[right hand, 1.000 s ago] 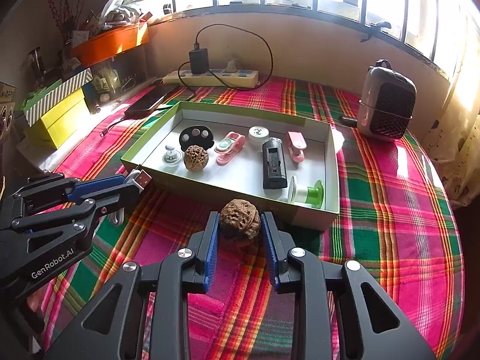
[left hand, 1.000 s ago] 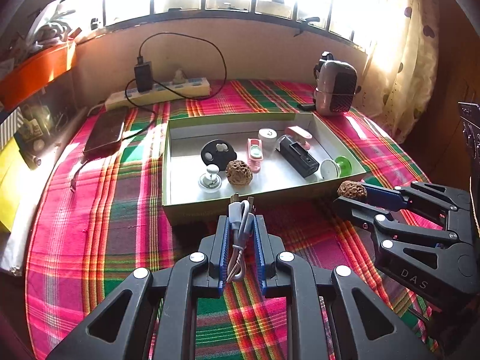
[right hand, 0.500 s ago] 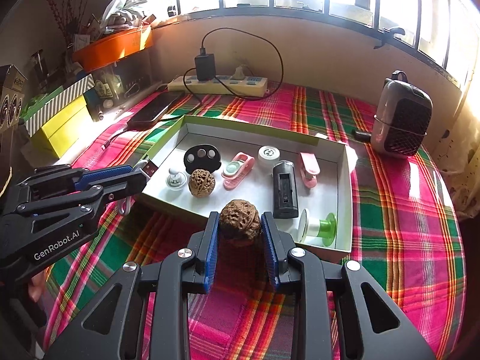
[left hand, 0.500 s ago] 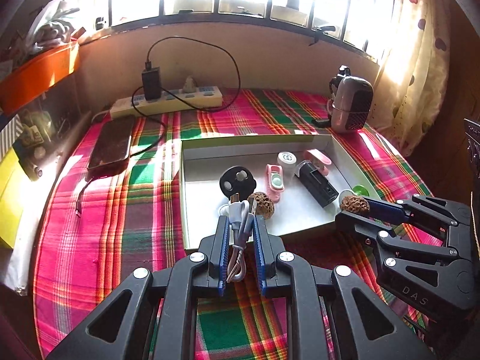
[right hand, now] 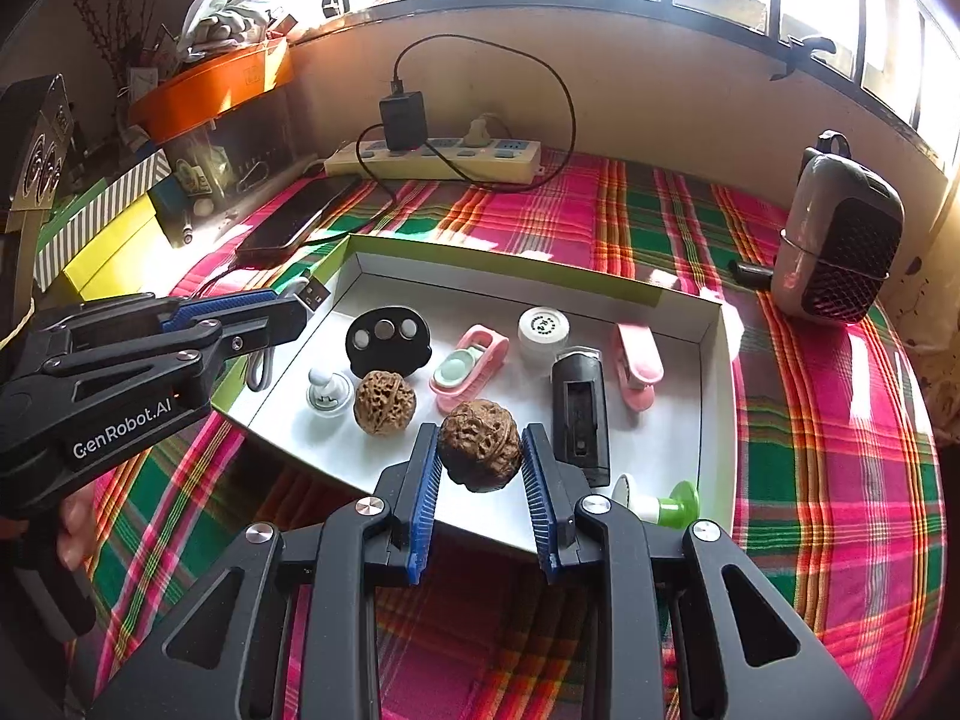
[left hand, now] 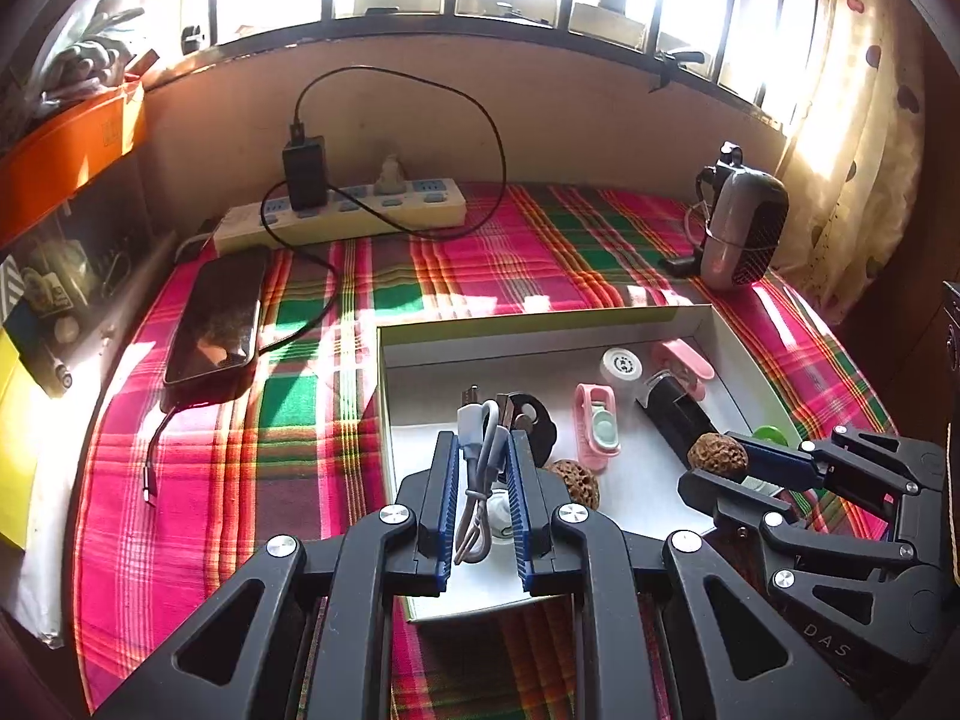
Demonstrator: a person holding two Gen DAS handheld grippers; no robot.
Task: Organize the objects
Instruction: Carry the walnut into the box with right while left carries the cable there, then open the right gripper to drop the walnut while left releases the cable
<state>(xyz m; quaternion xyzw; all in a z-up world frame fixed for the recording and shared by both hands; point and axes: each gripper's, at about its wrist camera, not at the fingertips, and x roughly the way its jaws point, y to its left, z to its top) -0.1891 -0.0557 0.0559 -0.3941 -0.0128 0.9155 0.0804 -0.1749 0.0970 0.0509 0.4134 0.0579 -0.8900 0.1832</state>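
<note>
My left gripper is shut on a coiled grey USB cable, held above the near left part of the shallow green-edged box. From the right wrist view the same left gripper reaches over the box's left wall. A brown walnut sits pinched in my right gripper, above the box's front edge; the right gripper also shows at the right. Inside the box lie a second walnut, a black disc, a pink clip and a black rectangular piece.
A phone on a charging lead lies left of the box, with a power strip along the back wall. A small grey heater stands at the back right. Yellow and striped boxes crowd the far left edge of the plaid cloth.
Both grippers have moved forward with their loads, from in front of the box to over its near edge. Neither grip has changed.
</note>
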